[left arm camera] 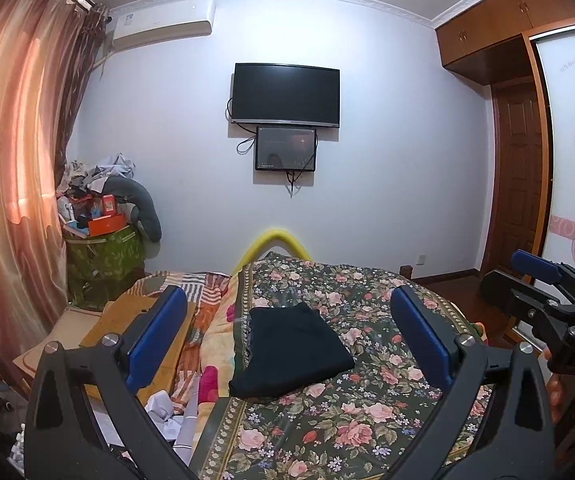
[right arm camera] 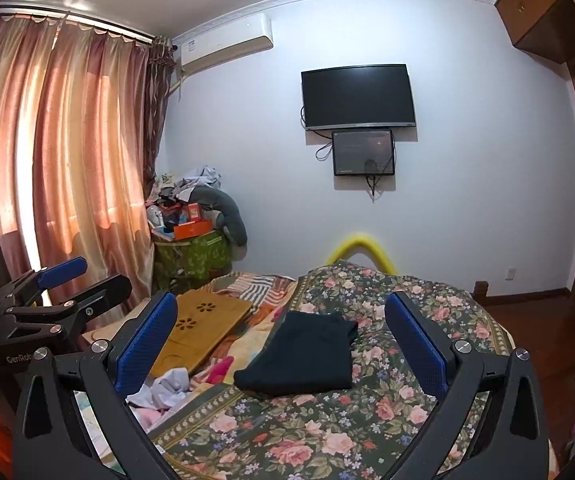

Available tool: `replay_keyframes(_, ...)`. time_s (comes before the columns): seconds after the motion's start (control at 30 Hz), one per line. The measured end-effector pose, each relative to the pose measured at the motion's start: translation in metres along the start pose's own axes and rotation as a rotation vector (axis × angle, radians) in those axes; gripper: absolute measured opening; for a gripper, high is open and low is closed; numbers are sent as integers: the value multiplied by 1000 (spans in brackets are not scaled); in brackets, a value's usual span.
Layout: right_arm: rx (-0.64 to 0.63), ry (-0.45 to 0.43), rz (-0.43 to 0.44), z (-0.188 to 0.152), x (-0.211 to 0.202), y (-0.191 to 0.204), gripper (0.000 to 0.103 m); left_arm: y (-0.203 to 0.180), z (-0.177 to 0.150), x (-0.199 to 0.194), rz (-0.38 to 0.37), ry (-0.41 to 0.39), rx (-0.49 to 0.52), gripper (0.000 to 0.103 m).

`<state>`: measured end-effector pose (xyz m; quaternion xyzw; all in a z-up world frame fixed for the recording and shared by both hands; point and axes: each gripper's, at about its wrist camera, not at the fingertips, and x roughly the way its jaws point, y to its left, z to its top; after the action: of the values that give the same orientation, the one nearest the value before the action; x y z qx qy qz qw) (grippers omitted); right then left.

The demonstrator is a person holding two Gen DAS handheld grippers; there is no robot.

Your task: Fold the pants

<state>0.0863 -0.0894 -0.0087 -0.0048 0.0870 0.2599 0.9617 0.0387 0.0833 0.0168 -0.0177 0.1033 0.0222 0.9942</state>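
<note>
The black pants lie folded into a compact rectangle on the floral quilt; they also show in the right wrist view. My left gripper is open and empty, held above and back from the pants. My right gripper is open and empty too, at a like distance. The right gripper shows at the right edge of the left wrist view, and the left gripper at the left edge of the right wrist view.
A wooden lap tray lies left of the quilt with crumpled white cloth near it. A cluttered green bin stands by the curtain. A yellow bed rail marks the far end. Wardrobe and door are on the right.
</note>
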Motion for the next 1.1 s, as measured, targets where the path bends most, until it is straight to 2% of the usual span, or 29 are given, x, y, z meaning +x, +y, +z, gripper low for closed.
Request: replay_keyframes(1.1, 27, 2, -30, 1, -5, 2, 103, 5, -1, 8, -48, 27, -27, 103)
